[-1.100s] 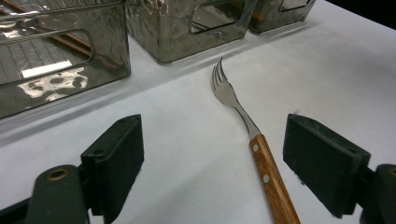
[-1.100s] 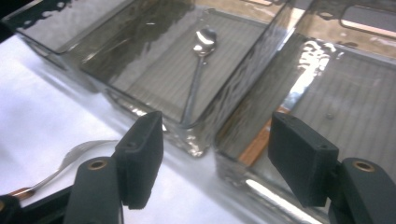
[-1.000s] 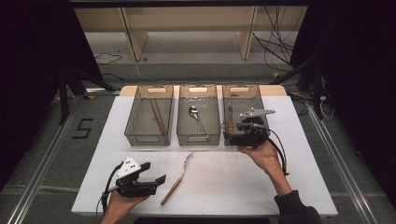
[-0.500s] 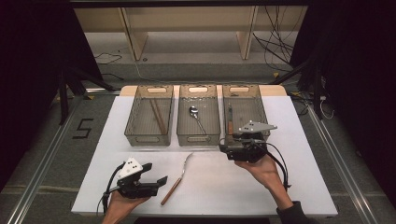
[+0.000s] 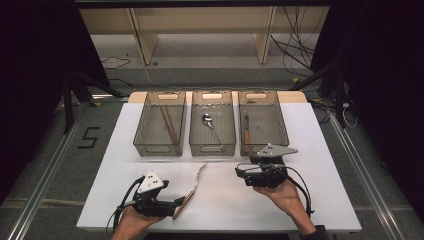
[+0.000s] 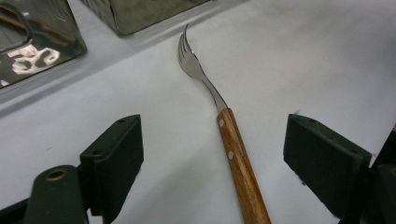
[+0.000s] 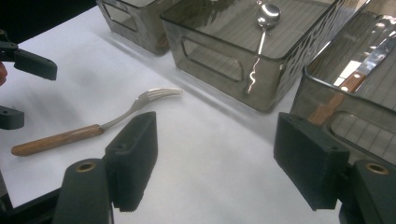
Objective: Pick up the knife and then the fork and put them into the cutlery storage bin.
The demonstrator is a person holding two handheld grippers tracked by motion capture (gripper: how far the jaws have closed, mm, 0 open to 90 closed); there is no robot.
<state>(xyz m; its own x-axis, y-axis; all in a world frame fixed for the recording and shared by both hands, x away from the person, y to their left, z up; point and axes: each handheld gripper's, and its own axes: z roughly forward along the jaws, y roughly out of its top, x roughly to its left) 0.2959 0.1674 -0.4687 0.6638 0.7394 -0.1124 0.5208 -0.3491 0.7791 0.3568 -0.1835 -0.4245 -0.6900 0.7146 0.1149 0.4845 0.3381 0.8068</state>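
Note:
A fork (image 5: 192, 186) with a wooden handle lies on the white table in front of the bins. My left gripper (image 5: 176, 205) is at the handle's near end. Its jaws (image 6: 212, 140) stand open on either side of the fork's handle (image 6: 239, 165) without touching it. My right gripper (image 5: 241, 173) hovers low over the table just in front of the right bin (image 5: 278, 145), pointing left. It is open, its jaws have just been opening, and nothing is between them (image 7: 217, 126). From there the fork (image 7: 93, 127) lies off to the left.
Three smoky clear bins stand in a row at the back. The left bin (image 5: 150, 149) holds brown sticks, the middle bin (image 5: 212, 149) a spoon (image 5: 208, 119), the right one a wooden-handled knife (image 5: 246, 130). White table top (image 5: 330, 180) surrounds both hands.
My right gripper has drawn back from over the right bin toward the near side and sunk closer to the table. The left gripper and the fork have stayed put.

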